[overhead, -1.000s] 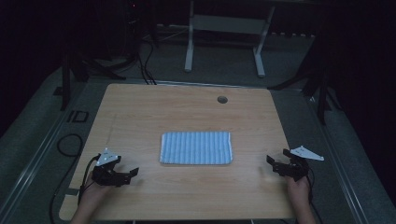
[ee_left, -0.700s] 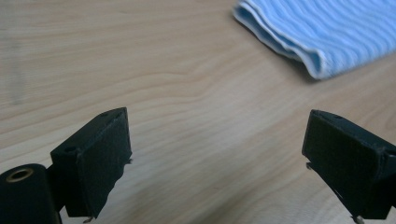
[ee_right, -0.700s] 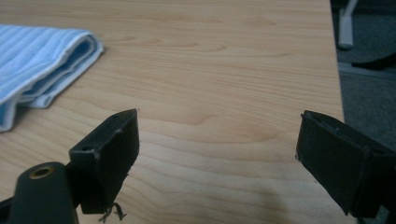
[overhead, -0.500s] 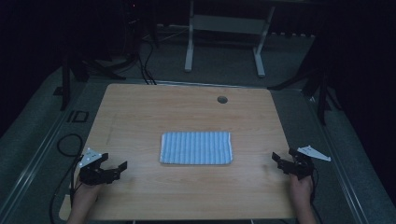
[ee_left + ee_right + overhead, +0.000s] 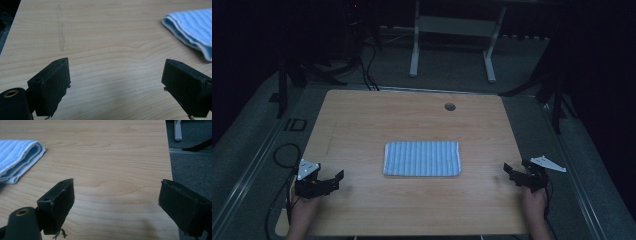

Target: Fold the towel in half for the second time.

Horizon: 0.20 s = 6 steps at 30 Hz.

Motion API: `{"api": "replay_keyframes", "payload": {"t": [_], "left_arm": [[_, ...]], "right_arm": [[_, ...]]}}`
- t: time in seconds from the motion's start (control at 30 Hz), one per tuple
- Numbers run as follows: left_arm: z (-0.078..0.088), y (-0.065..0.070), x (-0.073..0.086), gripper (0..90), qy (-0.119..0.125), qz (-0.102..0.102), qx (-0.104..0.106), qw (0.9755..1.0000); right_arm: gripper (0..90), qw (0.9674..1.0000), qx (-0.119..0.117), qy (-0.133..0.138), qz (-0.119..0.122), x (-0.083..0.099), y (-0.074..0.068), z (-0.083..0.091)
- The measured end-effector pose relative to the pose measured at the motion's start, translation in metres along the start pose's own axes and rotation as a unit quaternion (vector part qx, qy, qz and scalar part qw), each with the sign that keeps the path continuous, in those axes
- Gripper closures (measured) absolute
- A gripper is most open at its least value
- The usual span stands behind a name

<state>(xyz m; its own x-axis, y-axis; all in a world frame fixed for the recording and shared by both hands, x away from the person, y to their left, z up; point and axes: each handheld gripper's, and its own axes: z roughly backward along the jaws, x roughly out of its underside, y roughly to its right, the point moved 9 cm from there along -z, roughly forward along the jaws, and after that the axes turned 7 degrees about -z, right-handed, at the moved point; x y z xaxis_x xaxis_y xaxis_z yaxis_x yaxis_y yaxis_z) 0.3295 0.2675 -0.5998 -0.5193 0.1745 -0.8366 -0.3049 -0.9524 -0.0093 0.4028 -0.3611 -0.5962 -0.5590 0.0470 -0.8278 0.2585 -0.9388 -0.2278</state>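
Towel (image 5: 422, 158) lies folded flat mid-counter (image 5: 412, 120), blue-striped, one only. Left gripper (image 5: 331, 181) sits near the counter's near-left corner, jaws spread wide, holding nothing. Right gripper (image 5: 513, 175) sits at the near-right edge, jaws likewise spread, empty. Both are well apart from the towel, one on each side. Left gripper view shows the towel's (image 5: 192, 30) folded corner off to the upper right, bare wood between the jaws. Right gripper view shows the towel's (image 5: 17, 157) layered fold edge at the upper left, again nothing between the jaws.

Step in hand, as a judgement: a rest or start pose around the towel; no grasp begun. The fold looks neat and finished, so the work is either done or not yet started; cannot tell which.

Next move, if handling goes on: each gripper comes inward toward its nearer towel edge, drops low to the counter, and pinches the layers together at a corner.

Count: one towel, two grippers, one counter, one round hole (image 5: 450, 106) at the counter's far side, two hands, with the left hand (image 5: 304, 212) at the bottom edge.
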Motion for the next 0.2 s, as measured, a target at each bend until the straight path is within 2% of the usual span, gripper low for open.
{"api": "replay_keyframes", "payload": {"t": [0.2], "left_arm": [[0.0015,-0.0013,-0.0006,8.2,0.006,0.006,0.0,1.0]], "right_arm": [[13.1,1.0,-0.002,-0.003,-0.003,0.0003,-0.0001,-0.0005]]}}
